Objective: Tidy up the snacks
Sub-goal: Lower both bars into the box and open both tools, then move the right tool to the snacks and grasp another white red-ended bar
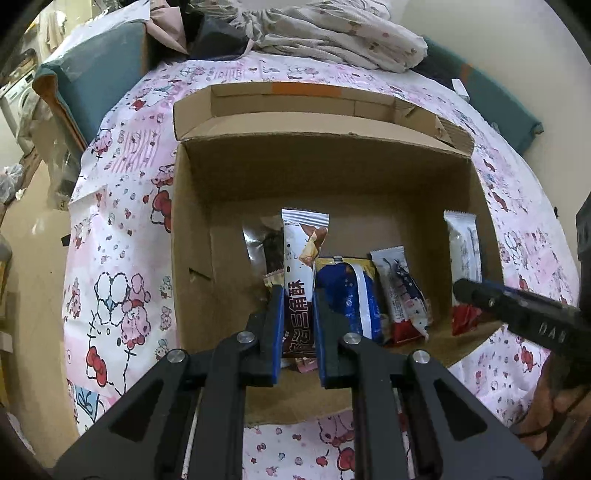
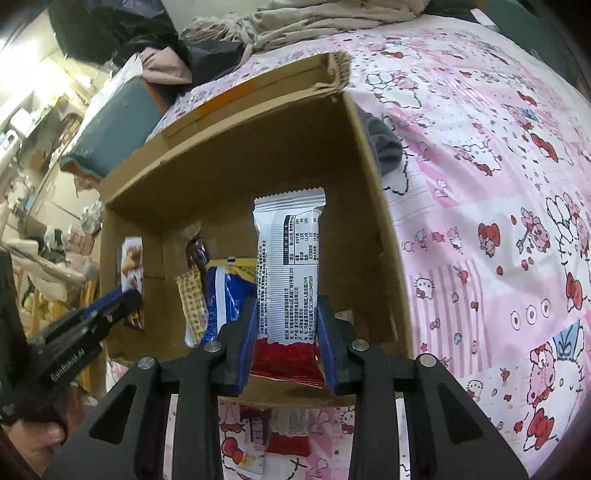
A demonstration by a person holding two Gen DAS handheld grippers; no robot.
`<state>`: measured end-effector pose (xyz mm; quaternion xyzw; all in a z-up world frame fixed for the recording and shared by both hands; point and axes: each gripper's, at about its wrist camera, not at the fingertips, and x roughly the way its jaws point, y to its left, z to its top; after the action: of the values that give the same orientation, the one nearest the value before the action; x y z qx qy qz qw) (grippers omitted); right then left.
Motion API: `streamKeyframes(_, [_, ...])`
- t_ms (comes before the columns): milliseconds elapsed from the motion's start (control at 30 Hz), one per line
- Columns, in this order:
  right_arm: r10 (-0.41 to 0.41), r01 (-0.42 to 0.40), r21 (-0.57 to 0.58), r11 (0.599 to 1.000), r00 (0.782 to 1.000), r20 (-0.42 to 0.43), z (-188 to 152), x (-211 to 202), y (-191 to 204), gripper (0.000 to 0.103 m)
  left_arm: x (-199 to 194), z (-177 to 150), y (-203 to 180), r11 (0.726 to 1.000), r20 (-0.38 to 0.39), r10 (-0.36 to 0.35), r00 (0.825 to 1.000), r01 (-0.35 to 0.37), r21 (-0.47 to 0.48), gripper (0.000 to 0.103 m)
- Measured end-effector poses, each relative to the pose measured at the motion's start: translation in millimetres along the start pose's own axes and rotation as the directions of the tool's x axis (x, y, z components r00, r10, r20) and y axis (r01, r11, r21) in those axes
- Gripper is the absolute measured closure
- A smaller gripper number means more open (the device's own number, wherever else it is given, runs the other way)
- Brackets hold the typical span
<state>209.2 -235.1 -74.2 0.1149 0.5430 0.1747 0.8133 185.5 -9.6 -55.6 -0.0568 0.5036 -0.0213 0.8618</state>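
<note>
Nutrition label (image 2: 291, 254) in right wrist view only

A pink cartoon-print sheet (image 1: 122, 236) covers the bed, with crumpled floral bedding (image 1: 332, 33) heaped at its far end. A teal cushion (image 1: 96, 74) sits at the left far corner. Beige floor (image 1: 33, 295) runs along the left side, and a pale wall (image 1: 498, 44) rises behind at the right

2 upright snack packets (image 1: 300, 280) (image 2: 290, 273) over box (image 1: 192, 206)
</note>
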Motion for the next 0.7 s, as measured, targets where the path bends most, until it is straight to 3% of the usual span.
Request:
streamKeyframes(233, [0.014,-0.013,0.027,1.0,0.999,-0.042,-5,9,-5,0.069,-2,2,3,1.0,0.033,-0.002,0.999,0.002,0.001,0.09])
streamKeyframes(400, [0.026,-0.026,0.019,0.999,1.0,-0.017,-4,2,-1,0.068,-1,-2,7,1.0,0.017,-0.005,1.0,0.005,-0.014,0.081])
streamKeyframes(433, [0.036,-0.036,0.023,0.999,0.999,-0.015,-4,0,-1,0.067,-2,-3,7,1.0,0.014,-0.01,1.0,0.011,-0.019,0.077])
streamKeyframes(467, [0.043,-0.043,0.024,0.999,0.999,-0.013,-5,-1,0,0.061,-3,-3,7,1.0,0.015,-0.021,1.0,0.022,-0.021,0.069])
streamKeyframes(500, [0.052,-0.052,0.021,0.998,0.999,-0.01,-5,-2,0,0.044,-4,-3,6,1.0,0.017,-0.026,1.0,0.026,-0.017,0.063])
streamKeyframes(567, [0.061,-0.061,0.021,0.998,0.998,0.007,-5,-3,-2,0.028,-6,-3,4,1.0,0.021,-0.008,1.0,0.008,-0.016,0.032])
streamKeyframes(633, [0.068,-0.068,0.032,0.997,0.998,0.014,-2,-3,-4,0.028,-10,-3,6,0.999,0.038,-0.006,0.999,0.007,-0.032,0.02])
streamKeyframes(700, [0.092,-0.093,0.053,0.994,0.995,0.024,-2,-6,-6,0.028,-12,-2,7,0.999,0.044,-0.02,0.999,0.021,-0.037,0.019])
